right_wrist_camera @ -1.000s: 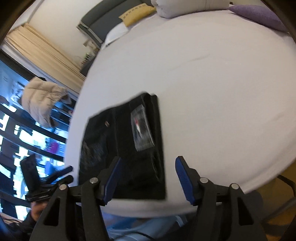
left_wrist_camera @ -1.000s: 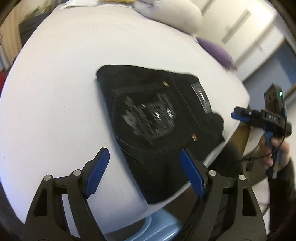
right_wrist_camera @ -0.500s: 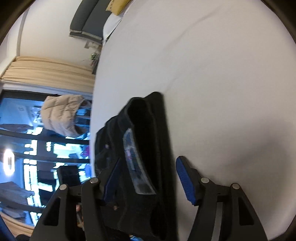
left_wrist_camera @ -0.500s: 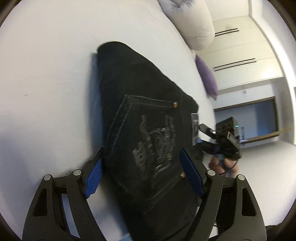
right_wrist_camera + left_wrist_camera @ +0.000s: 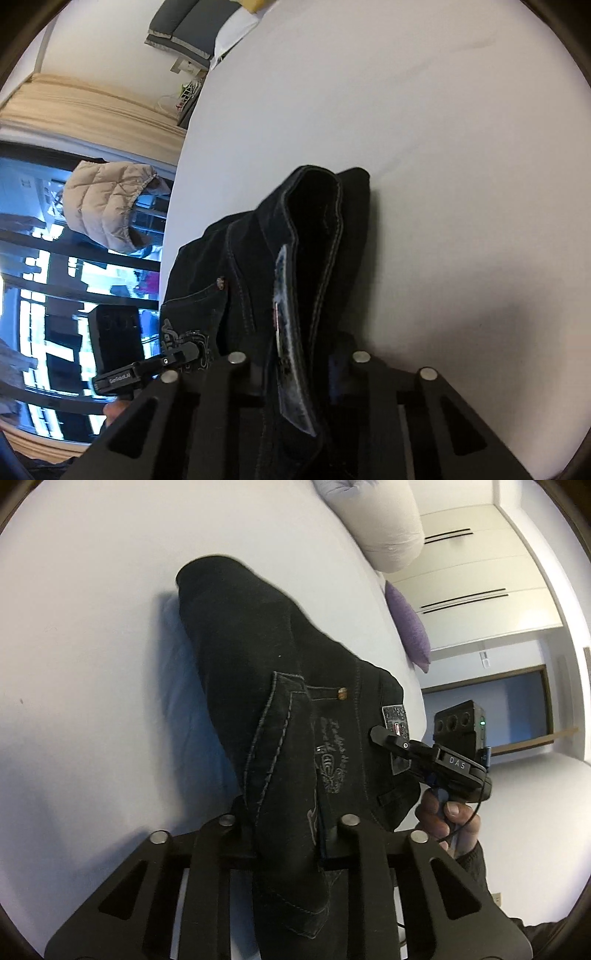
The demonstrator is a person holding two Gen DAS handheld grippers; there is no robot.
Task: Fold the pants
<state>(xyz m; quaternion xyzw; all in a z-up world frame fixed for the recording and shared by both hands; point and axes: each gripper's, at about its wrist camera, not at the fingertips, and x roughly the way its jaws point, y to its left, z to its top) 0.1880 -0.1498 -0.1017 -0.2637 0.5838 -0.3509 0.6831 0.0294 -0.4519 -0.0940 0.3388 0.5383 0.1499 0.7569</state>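
Observation:
The folded black jeans (image 5: 280, 709) lie on the white bed (image 5: 92, 627), with an embroidered back pocket and a waistband label. My left gripper (image 5: 286, 849) is shut on the pocket edge of the jeans. My right gripper (image 5: 299, 373) is shut on the waistband end of the jeans (image 5: 314, 236), right by the label. The right gripper also shows in the left wrist view (image 5: 384, 734) at the waistband, and the left gripper shows in the right wrist view (image 5: 188, 350). Both near edges of the jeans are raised off the bed.
A white bolster pillow (image 5: 376, 520) and a purple pillow (image 5: 410, 624) lie at the far side of the bed. White wardrobe doors (image 5: 480, 572) stand beyond. A beige puffer jacket (image 5: 107, 206) hangs by the window, and a grey sofa (image 5: 184, 29) stands beyond the bed.
Both grippers moved in onto the jeans and went from open to shut on them. The near edges of the jeans have lifted off the bed.

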